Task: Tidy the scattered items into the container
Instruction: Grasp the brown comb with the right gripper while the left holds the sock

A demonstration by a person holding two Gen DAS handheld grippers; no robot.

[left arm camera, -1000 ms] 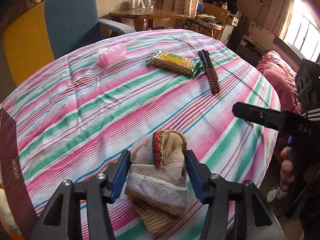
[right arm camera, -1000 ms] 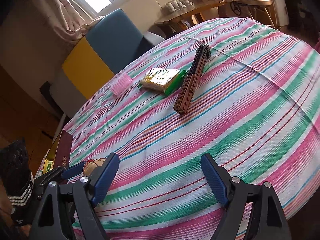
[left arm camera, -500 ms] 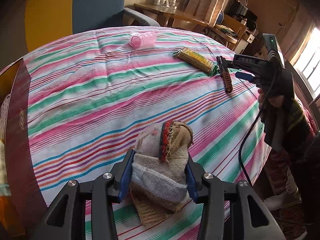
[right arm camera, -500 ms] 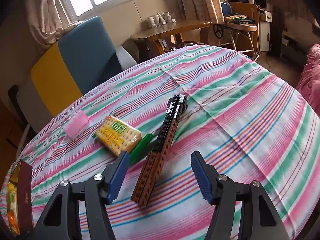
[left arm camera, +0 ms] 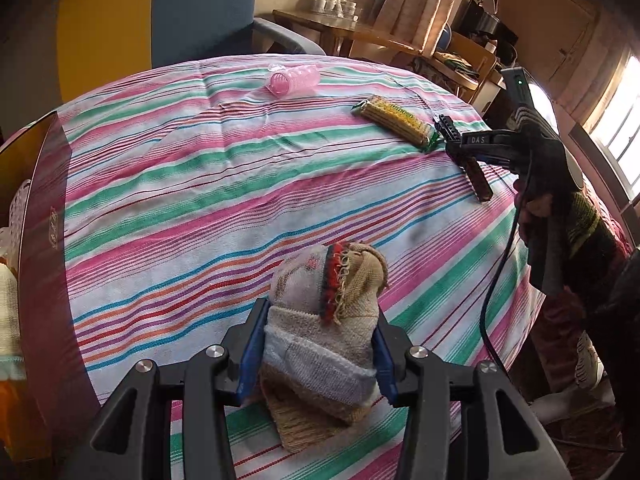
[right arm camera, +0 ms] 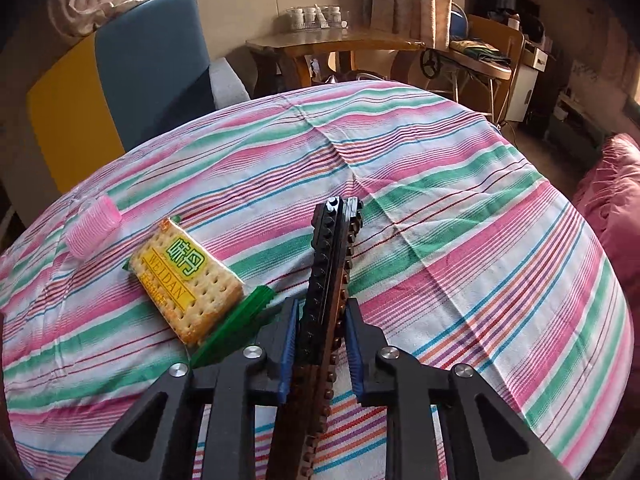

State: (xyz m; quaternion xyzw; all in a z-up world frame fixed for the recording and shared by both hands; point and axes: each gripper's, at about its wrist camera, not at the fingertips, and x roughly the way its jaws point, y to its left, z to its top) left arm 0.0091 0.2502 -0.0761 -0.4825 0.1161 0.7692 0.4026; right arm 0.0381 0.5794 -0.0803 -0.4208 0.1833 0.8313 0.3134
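Striped tablecloth [left arm camera: 168, 184] on a round table. Bottom centre, left gripper [left arm camera: 316, 354] clamps a rolled sock [left arm camera: 324, 320]; box [left arm camera: 44, 208] at left edge. Right gripper [right arm camera: 320, 340], jaws just closed, pinches the brick strip [right arm camera: 330, 252] lower centre, beside cracker packet [right arm camera: 186, 276] and pink roller [right arm camera: 92, 230].

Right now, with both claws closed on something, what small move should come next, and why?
Probably lift both items clear of the cloth. The left claw grips the sock bundle; the right claw, whose jaws have just been closing, clamps the brick strip. Both lie on the striped tablecloth, outside the box at the left edge.
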